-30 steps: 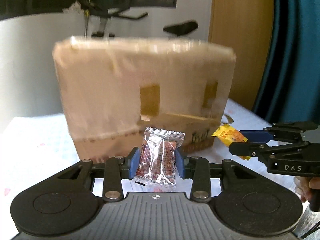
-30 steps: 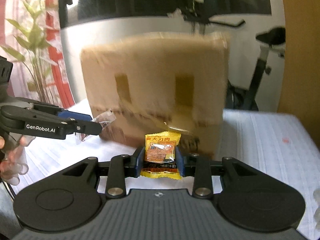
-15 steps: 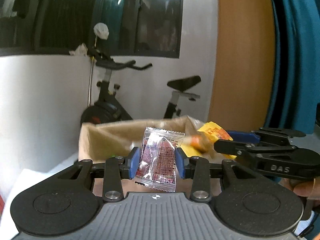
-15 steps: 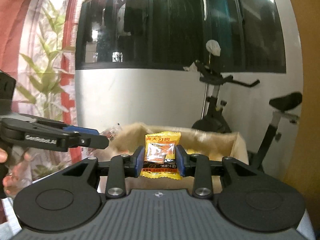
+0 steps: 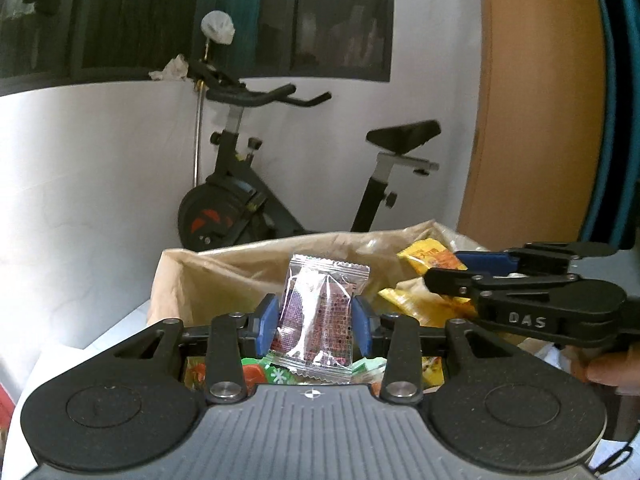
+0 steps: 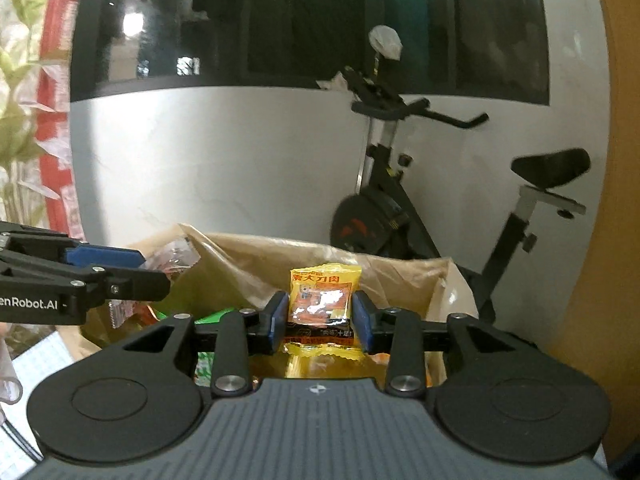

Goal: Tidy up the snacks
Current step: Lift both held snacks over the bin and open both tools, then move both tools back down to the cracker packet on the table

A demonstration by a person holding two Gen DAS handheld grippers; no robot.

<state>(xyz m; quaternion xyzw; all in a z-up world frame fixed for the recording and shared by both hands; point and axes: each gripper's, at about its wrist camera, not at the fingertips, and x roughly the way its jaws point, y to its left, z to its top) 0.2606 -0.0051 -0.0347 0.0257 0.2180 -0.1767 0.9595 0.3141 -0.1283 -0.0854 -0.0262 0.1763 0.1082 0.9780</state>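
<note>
Left gripper point(image 5: 314, 316) held over the open cardboard box point(image 5: 176, 280), blue fingers point(image 5: 267, 322) pressed on both side edges of a clear packet point(image 5: 320, 312) with a dark red printed filling, packet upright between them and leaning slightly toward 1 o'clock. Right gripper point(image 6: 320, 320) likewise over the box, a yellow packet point(image 6: 322, 304) with red lettering and an orange picture standing upright between its fingers point(image 6: 276, 322); jaws just been opening a little, packet not fallen, pads at its edges on both sides, though whether pressing firmly or only touching cannot be told. In the left wrist view, the right gripper reaching in from 3 o'clock, its yellow packet toward 1 o'clock of the clear one, above the far right part of the box. In the right wrist view, the left gripper coming in from 9 o'clock. Inside the box, more snacks point(image 5: 280, 372) in green, orange and yellow wrappers, lying below both grippers. Box on a white worktop point(image 5: 120, 332). Behind the box at 12 o'clock, an exercise bike point(image 5: 240, 208) against a white wall, dark window above it. Part of a hand point(image 5: 608, 368) at the right edge, on the right gripper's handle.
</note>
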